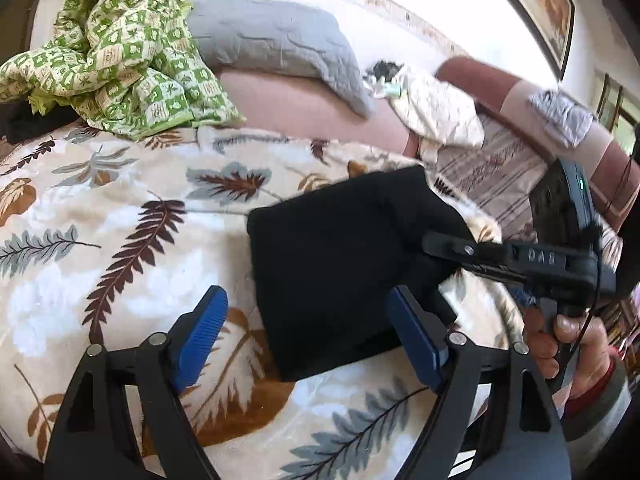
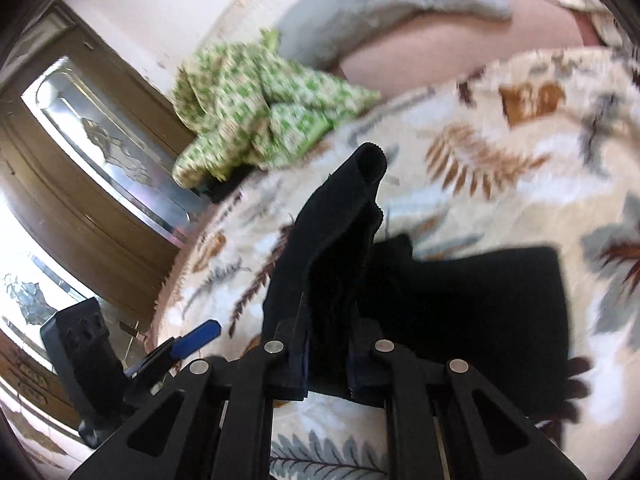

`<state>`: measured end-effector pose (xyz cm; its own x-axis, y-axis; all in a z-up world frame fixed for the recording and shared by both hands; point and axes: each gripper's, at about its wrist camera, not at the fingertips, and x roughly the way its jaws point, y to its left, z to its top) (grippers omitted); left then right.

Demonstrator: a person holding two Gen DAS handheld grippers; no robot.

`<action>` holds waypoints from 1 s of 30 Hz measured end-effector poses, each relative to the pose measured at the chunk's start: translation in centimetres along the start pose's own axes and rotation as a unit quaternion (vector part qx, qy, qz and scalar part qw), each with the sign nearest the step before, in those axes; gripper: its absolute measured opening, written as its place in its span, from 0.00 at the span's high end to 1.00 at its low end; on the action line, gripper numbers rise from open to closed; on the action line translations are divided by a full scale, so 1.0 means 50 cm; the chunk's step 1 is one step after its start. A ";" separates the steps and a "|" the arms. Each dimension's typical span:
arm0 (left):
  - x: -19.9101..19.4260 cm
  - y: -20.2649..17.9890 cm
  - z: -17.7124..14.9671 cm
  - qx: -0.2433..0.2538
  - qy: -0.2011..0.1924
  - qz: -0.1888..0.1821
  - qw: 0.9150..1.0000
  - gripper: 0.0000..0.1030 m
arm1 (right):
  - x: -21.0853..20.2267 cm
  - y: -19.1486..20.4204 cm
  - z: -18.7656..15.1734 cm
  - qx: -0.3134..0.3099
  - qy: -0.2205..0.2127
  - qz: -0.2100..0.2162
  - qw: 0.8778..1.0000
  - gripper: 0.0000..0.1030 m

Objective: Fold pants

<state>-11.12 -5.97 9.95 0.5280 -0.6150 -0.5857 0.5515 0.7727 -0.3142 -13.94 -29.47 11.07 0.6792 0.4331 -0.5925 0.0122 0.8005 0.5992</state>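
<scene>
Black pants (image 1: 340, 272) lie folded into a compact rectangle on the leaf-print blanket (image 1: 120, 208), centre-right of the left wrist view. In the right wrist view one end rises off the bundle as a loose strip toward frame centre.

Right hand-held gripper (image 2: 328, 344): fingers closed on that raised pants fabric, cloth bunched between them. Left hand-held gripper (image 1: 308, 340): blue pads spread wide, holding nothing, lower edge of the bundle sits between them.

Risks, as I judge them:
- Right grip looks like a pinch on a thick multi-layer wad. Layers could slip out unevenly and the last fold lands crooked.
- Nothing pins the bundle. Pulling the strip across could drag or unroll the whole stack on the plush blanket, which gives little hold.
- The left pad at lower centre is right at the bundle edge; closing or moving in could nudge a corner or snag a layer.
- Right wrist view is motion-blurred, so exactly which layers are clamped can't be told.

Green patterned quilt (image 1: 112, 48) and grey pillow (image 1: 272, 40), upper left, are well apart from the pants.
</scene>
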 end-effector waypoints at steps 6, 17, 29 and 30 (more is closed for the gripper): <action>0.057 0.011 -0.029 -0.024 0.043 0.013 0.999 0.19 | -0.033 -0.103 -0.016 0.012 0.008 -0.112 0.994 0.86; 0.086 0.003 0.013 0.006 0.051 0.053 0.997 0.19 | -0.099 -0.093 -0.013 -0.020 -0.010 -0.153 0.988 0.61; 0.182 -0.047 -0.050 0.038 0.101 0.068 0.992 0.19 | -0.026 -0.077 -0.101 -0.075 0.043 -0.147 0.985 0.67; 0.179 -0.047 -0.045 0.040 0.098 0.069 0.992 0.19 | -0.030 -0.082 -0.101 -0.072 0.046 -0.144 0.986 0.67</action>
<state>-9.17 -12.92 3.76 0.4715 -0.4554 -0.7551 0.5353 0.8283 -0.1653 -18.71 -31.29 6.79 0.5927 0.2101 -0.7776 0.0854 0.9435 0.3201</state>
